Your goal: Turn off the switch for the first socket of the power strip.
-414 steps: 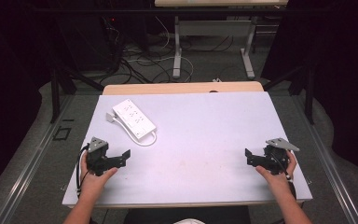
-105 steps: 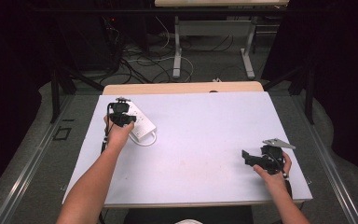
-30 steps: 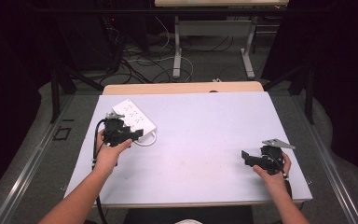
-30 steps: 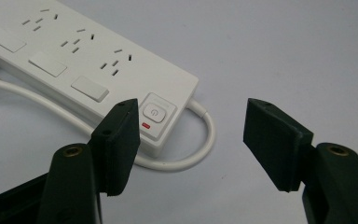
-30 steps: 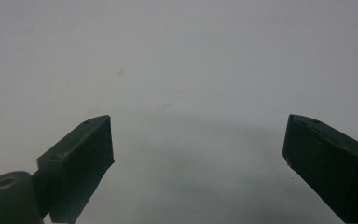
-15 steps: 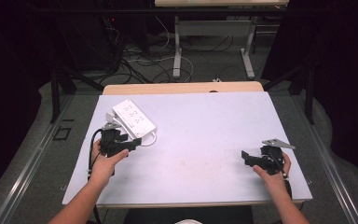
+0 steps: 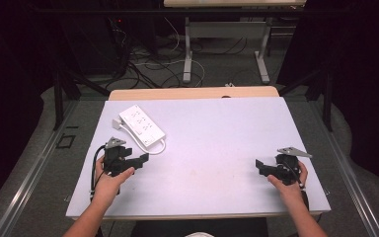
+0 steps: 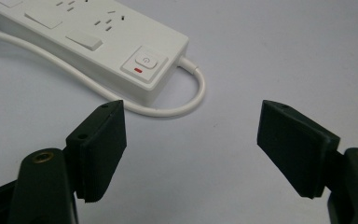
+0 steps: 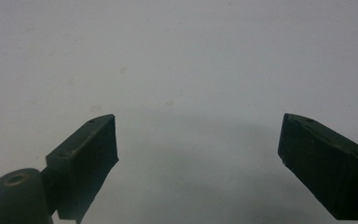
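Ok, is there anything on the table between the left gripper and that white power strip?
Nothing visible. The left gripper has open jaws with bare table between them and the power strip; the strip's own white cable loops nearest the jaws.

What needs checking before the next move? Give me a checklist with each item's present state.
1. Left gripper empty, its jaws having just been opening: ok.
2. Left gripper clear of the white power strip: ok, apart from it.
3. Power strip lying flat on the table: ok.
4. Power strip cable free of the left gripper: ok.
5. Right gripper open and empty: ok.
6. Power strip switched on: cannot tell.
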Action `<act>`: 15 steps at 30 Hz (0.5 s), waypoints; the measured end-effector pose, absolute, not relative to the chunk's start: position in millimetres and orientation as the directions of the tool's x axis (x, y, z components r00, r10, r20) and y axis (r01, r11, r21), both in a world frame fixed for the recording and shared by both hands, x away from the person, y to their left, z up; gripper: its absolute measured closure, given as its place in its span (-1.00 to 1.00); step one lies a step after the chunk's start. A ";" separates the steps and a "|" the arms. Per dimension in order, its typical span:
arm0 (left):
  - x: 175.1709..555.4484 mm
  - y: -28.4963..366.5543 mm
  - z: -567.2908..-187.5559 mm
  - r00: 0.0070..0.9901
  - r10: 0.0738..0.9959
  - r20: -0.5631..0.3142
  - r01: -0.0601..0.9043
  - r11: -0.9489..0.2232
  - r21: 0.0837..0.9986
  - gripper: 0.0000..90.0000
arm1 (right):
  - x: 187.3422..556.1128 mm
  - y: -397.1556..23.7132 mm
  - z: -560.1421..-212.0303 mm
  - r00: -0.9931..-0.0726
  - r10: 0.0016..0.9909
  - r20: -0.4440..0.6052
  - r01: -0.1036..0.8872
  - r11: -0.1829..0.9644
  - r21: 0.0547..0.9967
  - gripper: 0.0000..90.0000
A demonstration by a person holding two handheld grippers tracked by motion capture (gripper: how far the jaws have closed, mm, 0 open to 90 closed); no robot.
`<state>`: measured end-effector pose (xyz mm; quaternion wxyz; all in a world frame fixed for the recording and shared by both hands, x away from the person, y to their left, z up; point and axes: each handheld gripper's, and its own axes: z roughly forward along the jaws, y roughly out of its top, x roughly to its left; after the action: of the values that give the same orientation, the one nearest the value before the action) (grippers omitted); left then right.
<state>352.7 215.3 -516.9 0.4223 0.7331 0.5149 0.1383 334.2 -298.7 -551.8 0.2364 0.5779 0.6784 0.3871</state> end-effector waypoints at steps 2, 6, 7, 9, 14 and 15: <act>350.0 215.8 -518.8 0.430 0.872 -0.232 0.637 -0.112 0.762 -0.51 | 334.0 -298.8 -552.0 -0.216 0.968 0.130 0.604 0.028 0.796 -0.75; 345.0 215.8 -521.7 0.425 0.873 -0.239 0.641 -0.104 0.760 -0.57 | 333.9 -298.9 -552.1 -0.216 0.968 0.130 0.604 0.028 0.797 -0.75; 344.3 216.4 -521.5 0.434 0.871 -0.231 0.637 -0.115 0.762 -0.60 | 333.9 -298.8 -552.0 -0.216 0.968 0.130 0.604 0.028 0.796 -0.75; 342.1 215.7 -521.1 0.436 0.873 -0.220 0.630 -0.121 0.767 -0.64 | 334.0 -298.5 -552.1 -0.217 0.967 0.131 0.604 0.028 0.797 -0.74; 339.4 215.0 -523.1 0.446 0.870 -0.209 0.616 -0.129 0.777 -0.71 | 334.0 -298.5 -551.7 -0.218 0.967 0.130 0.603 0.029 0.797 -0.74; 339.2 216.4 -522.9 0.453 0.865 -0.214 0.624 -0.136 0.770 -0.72 | 334.0 -298.7 -551.7 -0.218 0.967 0.129 0.603 0.029 0.797 -0.74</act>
<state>339.2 216.4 -522.9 0.4228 0.7401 0.5031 0.1429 334.0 -298.7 -551.7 0.2353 0.5794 0.6778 0.3867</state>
